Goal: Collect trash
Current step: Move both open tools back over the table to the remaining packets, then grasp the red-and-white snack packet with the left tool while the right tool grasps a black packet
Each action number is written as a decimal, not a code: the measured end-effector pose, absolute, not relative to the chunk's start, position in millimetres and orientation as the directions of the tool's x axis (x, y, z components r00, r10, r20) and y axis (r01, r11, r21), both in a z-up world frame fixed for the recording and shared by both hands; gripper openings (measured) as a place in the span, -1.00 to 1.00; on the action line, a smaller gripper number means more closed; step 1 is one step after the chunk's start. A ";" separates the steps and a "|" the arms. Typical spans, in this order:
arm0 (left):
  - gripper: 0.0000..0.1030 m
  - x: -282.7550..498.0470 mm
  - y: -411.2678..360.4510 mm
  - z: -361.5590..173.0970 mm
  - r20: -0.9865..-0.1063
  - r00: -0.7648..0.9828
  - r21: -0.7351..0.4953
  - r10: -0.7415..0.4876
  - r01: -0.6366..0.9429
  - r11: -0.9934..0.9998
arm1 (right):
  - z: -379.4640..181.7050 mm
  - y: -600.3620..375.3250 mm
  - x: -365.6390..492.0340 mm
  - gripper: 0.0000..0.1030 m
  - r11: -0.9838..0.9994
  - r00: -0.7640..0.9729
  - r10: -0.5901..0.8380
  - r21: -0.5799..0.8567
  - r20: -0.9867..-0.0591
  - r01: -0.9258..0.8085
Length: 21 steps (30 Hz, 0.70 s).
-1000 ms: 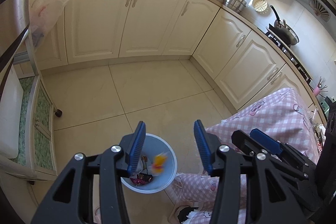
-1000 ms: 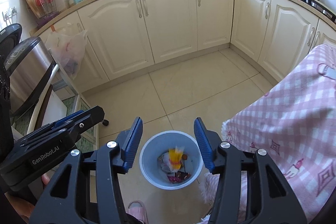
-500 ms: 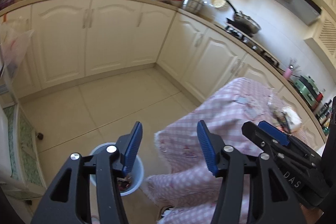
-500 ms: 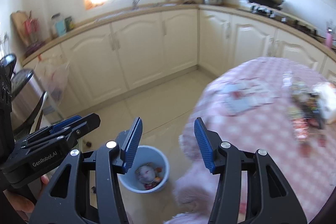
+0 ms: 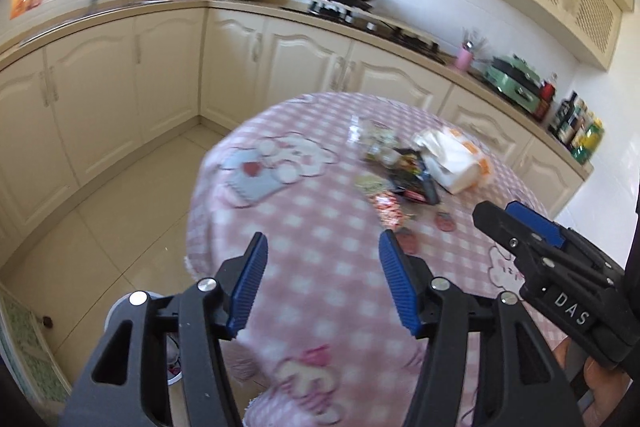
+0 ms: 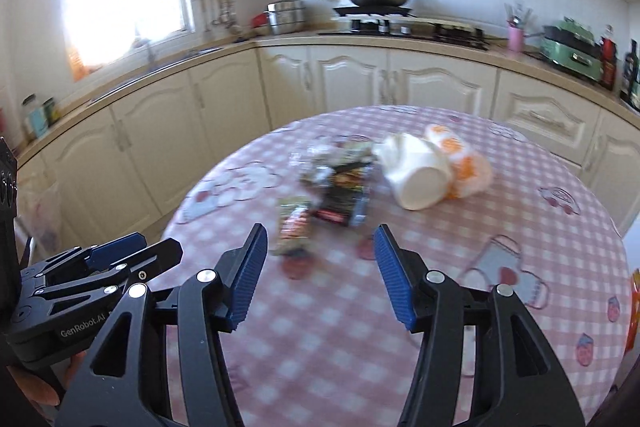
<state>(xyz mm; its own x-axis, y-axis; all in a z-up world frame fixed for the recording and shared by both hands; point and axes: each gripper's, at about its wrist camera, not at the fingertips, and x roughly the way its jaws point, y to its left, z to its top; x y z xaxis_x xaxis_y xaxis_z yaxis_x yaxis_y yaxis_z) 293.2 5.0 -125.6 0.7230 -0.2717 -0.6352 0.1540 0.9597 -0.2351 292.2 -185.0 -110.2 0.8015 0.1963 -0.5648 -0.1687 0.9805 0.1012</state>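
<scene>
Grippers hover side by side over the near edge of the table (image 6: 520,187), both aimed at its middle; left gripper (image 5: 322,281) gapes wide with nothing between its blue pads, and right gripper (image 6: 318,273) gapes equally wide, equally bare; trash (image 6: 336,191), a blurred heap of dark and red-printed wrappers, lies mid-table, well ahead of both; a white bag (image 6: 416,175) with orange print lies just beside it on the right; the bin (image 5: 116,307) peeks out on the floor behind the left gripper; cabinets (image 6: 360,87) ring the room.
</scene>
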 end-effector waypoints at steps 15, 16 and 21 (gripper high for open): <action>-0.14 354.4 -73.9 -151.6 -0.740 0.619 -0.158 -0.261 0.217 0.963 | -129.8 -248.7 324.2 0.09 0.983 0.770 0.171 0.160 -0.615 -0.090; -0.27 359.6 -75.1 -154.8 -0.755 0.604 -0.155 -0.255 0.214 0.965 | -129.7 -247.4 326.9 0.09 0.983 0.767 0.172 0.159 -0.618 -0.092; -0.62 364.1 -72.6 -158.1 -0.741 0.625 -0.136 -0.246 0.219 0.966 | -131.1 -239.9 342.9 0.09 0.976 0.737 0.211 0.187 -0.642 -0.116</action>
<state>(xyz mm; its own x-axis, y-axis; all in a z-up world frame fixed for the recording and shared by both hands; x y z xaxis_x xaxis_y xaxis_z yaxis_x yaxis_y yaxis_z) 364.1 -72.6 -158.1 0.6250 -0.2463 -0.7408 0.2191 0.9661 -0.1363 342.9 -239.9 -131.1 0.7372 0.2107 -0.6420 -0.1161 0.9755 0.1868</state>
